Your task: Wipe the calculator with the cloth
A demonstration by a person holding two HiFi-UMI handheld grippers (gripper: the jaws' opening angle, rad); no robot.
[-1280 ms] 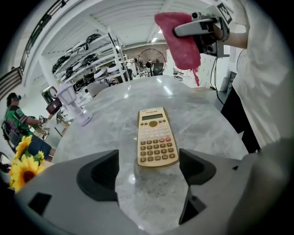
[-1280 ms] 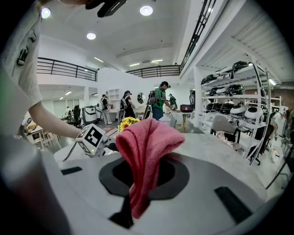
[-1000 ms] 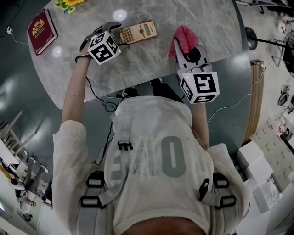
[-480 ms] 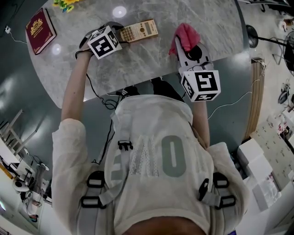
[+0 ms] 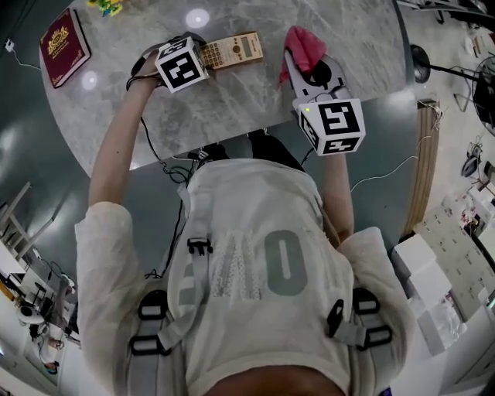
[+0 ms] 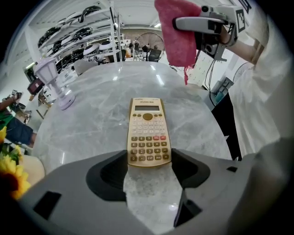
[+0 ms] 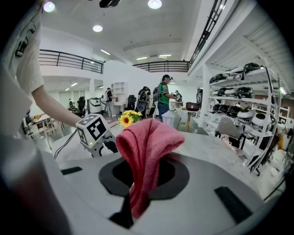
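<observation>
A beige calculator (image 5: 232, 51) lies flat on the grey marble table (image 5: 255, 100). My left gripper (image 5: 203, 56) has just been closing, and its two dark pads now press the sides of the calculator's (image 6: 148, 133) near end; in the left gripper view the left gripper (image 6: 149, 160) has that keypad end between its jaws. My right gripper (image 5: 298, 76) is shut on a pink-red cloth (image 5: 304, 46), held above the table to the calculator's right. The cloth (image 7: 146, 147) hangs bunched out of the right gripper (image 7: 140, 183). From the left gripper view the cloth (image 6: 179, 32) is high at top right.
A dark red book (image 5: 62, 45) lies at the table's far left, with sunflowers (image 5: 107, 6) beyond it. A white lamp (image 6: 56, 82) stands on the table past the calculator. The table's near edge (image 5: 232, 139) runs just before the person's chest. Shelves with helmets line the room.
The left gripper's jaws have narrowed onto the calculator's near end. The right gripper has carried the cloth a little farther over the table, toward the calculator.
</observation>
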